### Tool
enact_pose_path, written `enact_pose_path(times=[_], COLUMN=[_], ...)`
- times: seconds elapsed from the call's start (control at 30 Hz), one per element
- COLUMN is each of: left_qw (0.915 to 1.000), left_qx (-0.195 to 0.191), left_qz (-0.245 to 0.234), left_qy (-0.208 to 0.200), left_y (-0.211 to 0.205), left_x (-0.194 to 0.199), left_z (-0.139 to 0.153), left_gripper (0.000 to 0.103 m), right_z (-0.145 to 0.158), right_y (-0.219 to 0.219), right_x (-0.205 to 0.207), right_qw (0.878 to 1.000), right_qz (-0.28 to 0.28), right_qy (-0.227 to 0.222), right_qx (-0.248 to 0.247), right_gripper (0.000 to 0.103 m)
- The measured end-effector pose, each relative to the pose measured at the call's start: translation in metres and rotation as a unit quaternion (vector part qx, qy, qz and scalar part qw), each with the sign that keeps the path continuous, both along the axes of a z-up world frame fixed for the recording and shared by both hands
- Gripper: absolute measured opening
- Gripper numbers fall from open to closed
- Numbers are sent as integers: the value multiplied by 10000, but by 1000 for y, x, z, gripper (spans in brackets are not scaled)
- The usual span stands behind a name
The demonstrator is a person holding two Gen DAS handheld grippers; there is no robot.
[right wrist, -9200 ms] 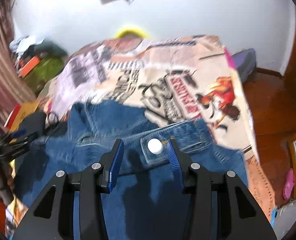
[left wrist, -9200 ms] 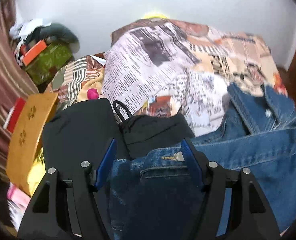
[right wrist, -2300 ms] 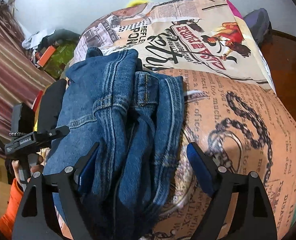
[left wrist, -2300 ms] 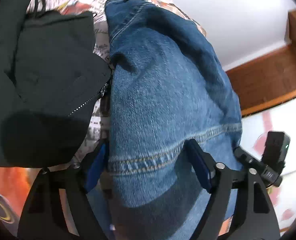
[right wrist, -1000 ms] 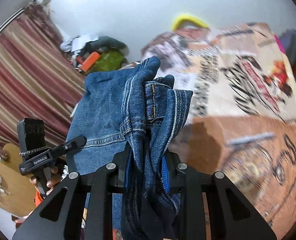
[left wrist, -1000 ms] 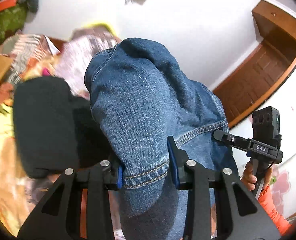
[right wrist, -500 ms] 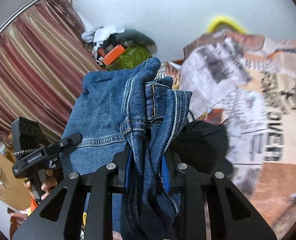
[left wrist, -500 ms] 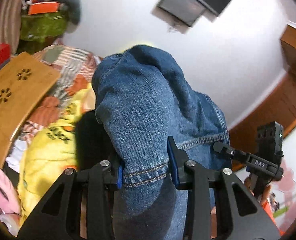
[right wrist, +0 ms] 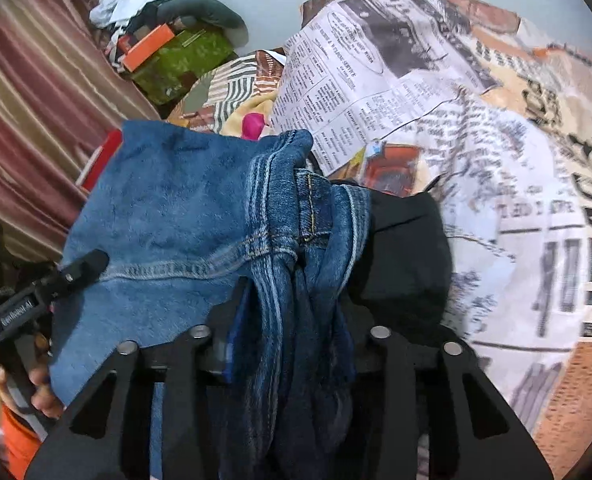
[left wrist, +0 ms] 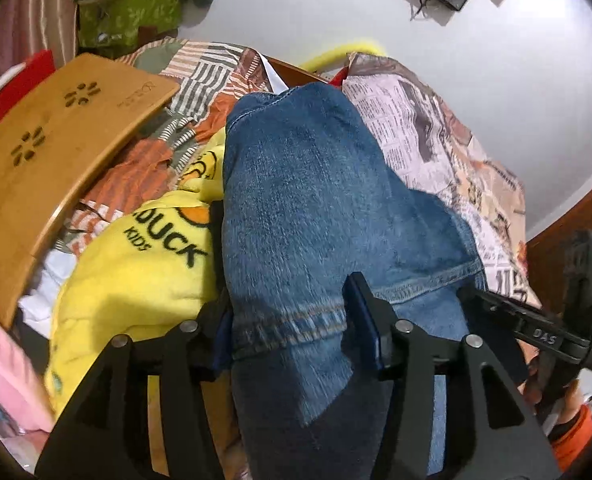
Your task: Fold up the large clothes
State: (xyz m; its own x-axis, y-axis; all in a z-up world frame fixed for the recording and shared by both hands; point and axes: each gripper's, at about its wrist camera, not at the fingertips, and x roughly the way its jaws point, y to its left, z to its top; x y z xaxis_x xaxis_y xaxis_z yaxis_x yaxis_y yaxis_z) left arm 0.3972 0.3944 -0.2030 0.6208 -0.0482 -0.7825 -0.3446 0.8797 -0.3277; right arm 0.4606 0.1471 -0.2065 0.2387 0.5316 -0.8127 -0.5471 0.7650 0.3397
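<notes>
Folded blue jeans [left wrist: 312,216] fill the middle of the left wrist view, held up over the bed. My left gripper [left wrist: 292,332] is shut on one end of the jeans bundle. In the right wrist view my right gripper [right wrist: 292,320] is shut on the other end of the jeans [right wrist: 200,216], bunched at the waistband. Each gripper shows in the other's view: the right one [left wrist: 552,336] at the right edge, the left one [right wrist: 36,300] at the left edge. A folded black garment [right wrist: 404,248] lies just under and right of the jeans.
The bed carries a newspaper-print cover [right wrist: 476,120]. A yellow duck blanket [left wrist: 136,256], a wooden lap tray [left wrist: 56,152] and a striped quilt [left wrist: 200,80] lie at the bed's left. A green box [right wrist: 180,60] and a striped curtain [right wrist: 28,100] stand beyond.
Both grippers, still shut on the jeans, have carried the bundle leftward and lower, from mid-air to above the black garment and yellow blanket at the bed's left side.
</notes>
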Motion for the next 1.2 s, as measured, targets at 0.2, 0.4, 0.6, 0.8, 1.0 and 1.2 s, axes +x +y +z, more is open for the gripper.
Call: enact_pose_path(times=[0.2,0.4,0.6,0.8,1.0,1.2], left_qw=[9977,9929,9896,9833,9682,9366], left_qx=[659,1180,1412,1793,2077,2471], left_qz=[-44,-74,-45,-39,15,133], left_qy=[123,151,288,-300,-1398,-2481], left_y=[-26,-61,-83,-112,-145,-185], left_x=[-33,-84,-119,-161,-218,-286], left_z=[11,14,35,97,183,242], left_gripper=[60,64,63,63,63,63], right_z=[6,14,39,104,187,240], right_y=[-24,-56,-79,-103,-130,-155], right_x=[-35,-61,-91,-131,-194,-262], right_qw=[9985,9991,9980,9942,9716,9300], right_qz=[102,-76,-97,-110,-115,-135], right_qy=[-279,-156,-395,-1048,-2089,-3145], right_qx=[-467,-395,-476,192,1103,1895], right_gripper=[49,53,53,53,53,53])
